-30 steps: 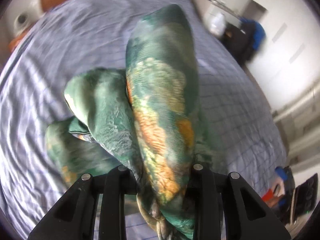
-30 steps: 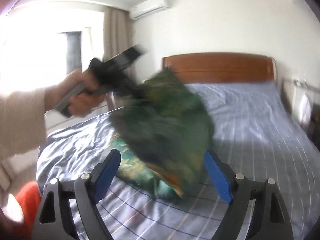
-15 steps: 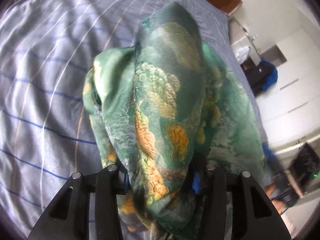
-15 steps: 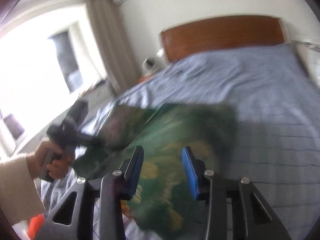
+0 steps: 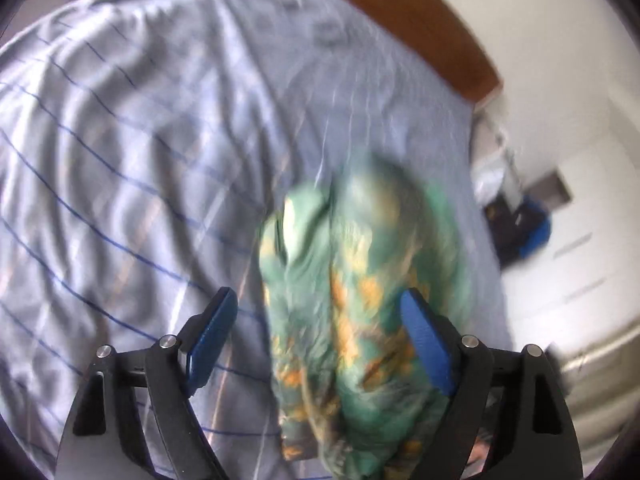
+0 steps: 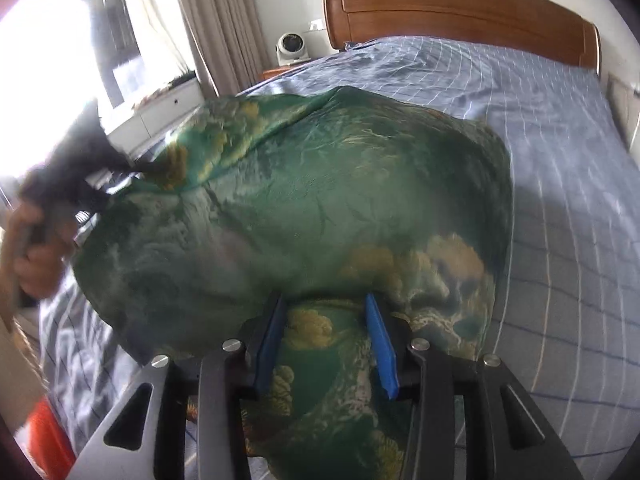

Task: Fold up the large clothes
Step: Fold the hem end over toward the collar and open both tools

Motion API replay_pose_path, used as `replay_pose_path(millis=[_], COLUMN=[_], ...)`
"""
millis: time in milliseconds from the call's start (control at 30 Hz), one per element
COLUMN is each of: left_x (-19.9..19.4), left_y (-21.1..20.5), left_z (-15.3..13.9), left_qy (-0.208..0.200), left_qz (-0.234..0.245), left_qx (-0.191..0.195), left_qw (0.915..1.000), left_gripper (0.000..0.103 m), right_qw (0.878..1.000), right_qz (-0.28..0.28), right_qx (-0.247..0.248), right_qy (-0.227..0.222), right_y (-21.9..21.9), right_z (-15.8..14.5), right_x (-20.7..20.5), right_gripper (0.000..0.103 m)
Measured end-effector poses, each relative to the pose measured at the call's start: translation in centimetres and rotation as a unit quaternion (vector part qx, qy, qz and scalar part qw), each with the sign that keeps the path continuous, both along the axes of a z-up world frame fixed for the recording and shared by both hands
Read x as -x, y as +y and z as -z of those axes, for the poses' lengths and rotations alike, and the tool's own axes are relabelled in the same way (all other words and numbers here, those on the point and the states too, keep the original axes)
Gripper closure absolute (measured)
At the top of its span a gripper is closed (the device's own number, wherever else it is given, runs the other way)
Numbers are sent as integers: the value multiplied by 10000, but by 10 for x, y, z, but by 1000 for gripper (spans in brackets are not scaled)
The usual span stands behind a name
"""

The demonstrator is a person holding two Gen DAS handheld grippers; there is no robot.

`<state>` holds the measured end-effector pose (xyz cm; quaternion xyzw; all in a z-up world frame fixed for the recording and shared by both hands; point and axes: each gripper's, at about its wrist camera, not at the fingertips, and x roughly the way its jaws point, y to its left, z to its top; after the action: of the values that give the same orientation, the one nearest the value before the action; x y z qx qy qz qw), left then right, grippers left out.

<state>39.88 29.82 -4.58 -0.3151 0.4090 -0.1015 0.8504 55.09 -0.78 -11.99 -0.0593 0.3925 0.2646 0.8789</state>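
A green silky garment [image 5: 360, 280] with orange and yellow print hangs blurred over the blue-striped bed sheet [image 5: 120, 160]. My left gripper [image 5: 316, 296] has its jaws opening wide. The cloth runs loosely between them and leans on the right blue pad [image 5: 424, 340], clear of the left one. In the right wrist view the garment [image 6: 300, 200] billows out wide above the bed. My right gripper [image 6: 325, 302] has a bunched fold pinched between its blue pads, and its jaws are opening slightly. A hand [image 6: 36, 256] holds the left gripper at the garment's far left corner.
The wooden headboard [image 6: 460, 12] closes the bed's far end. A small white fan [image 6: 290, 46] stands on a bedside table by the curtain. White drawers [image 6: 156, 116] sit under the bright window. Dark and blue bags [image 5: 524, 228] lie on the floor beside the bed.
The left jaws went from pinching the garment to standing wide apart around it. The right jaws closed from wide open onto a fold. Both grippers sank toward the bed and the garment spread out.
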Motion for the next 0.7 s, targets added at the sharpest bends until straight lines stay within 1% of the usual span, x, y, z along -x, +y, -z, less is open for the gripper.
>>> replay_pose_path(millis=[33, 100, 167, 200, 233, 267, 300, 333, 367, 433, 467, 500, 533, 567, 600, 633, 667, 700], left_x=[3, 1, -13, -18, -27, -40, -45, -51, -51, -48, -47, -47, -48, -47, -45, -45, -44, -42], left_y=[3, -3, -25, -37, -45, -49, -41, -36, -32, -25, -24, -25, -26, -27, -31, -33, -35, -35], left_z=[-11, -25, -30, -25, -16, 1, 17, 40, 52, 66, 67, 67, 65, 64, 59, 56, 53, 50], left_qy=[-169, -367, -378, -286, -91, 303, 624, 894, 976, 898, 857, 840, 835, 835, 828, 815, 807, 804], left_qz=[-25, 81, 184, 214, 140, -39, -98, -171, -270, -355, -351, -323, -302, -292, -277, -268, -277, -317], left_qx=[118, 160, -83, -314, -584, -863, -820, -530, -342, -113, -63, -68, -144, -236, -385, -528, -701, -876], left_qw=[9998, 9992, 9991, 9989, 9982, 9958, 9946, 9944, 9943, 9953, 9957, 9959, 9959, 9958, 9954, 9949, 9939, 9924], left_gripper=[18, 16, 13, 13, 16, 32, 37, 39, 39, 37, 36, 36, 36, 34, 33, 30, 23, 20], right_qw=[9999, 9995, 9992, 9990, 9988, 9987, 9985, 9983, 9981, 9969, 9956, 9942, 9923, 9897, 9869, 9849, 9841, 9867], right_qz=[11, 75, 188, 246, 276, 290, 286, 272, 259, 195, 33, -129, -284, -552, -877, -1178, -1395, -1443], right_qx=[87, 199, 207, 206, 220, 252, 298, 360, 396, 352, 211, 84, -43, -204, -377, -520, -617, -571], right_qy=[-65, -217, -283, -307, -327, -343, -350, -361, -396, -682, -911, -1064, -1201, -1304, -1300, -1161, -910, -491], right_y=[4, 8, 11, 11, 12, 13, 14, 13, 14, 14, 17, 21, 28, 38, 51, 64, 77, 91], right_z=[3, 4, 6, 6, 5, 4, 4, 0, -8, -31, -47, -58, -66, -73, -75, -71, -61, -41], right_x=[2, 6, 9, 12, 15, 17, 16, 17, 23, 43, 58, 69, 79, 88, 93, 94, 90, 80], right_gripper=[60, 59, 58, 58, 58, 58, 58, 58, 58, 58, 58, 58, 58, 58, 58, 58, 58, 57])
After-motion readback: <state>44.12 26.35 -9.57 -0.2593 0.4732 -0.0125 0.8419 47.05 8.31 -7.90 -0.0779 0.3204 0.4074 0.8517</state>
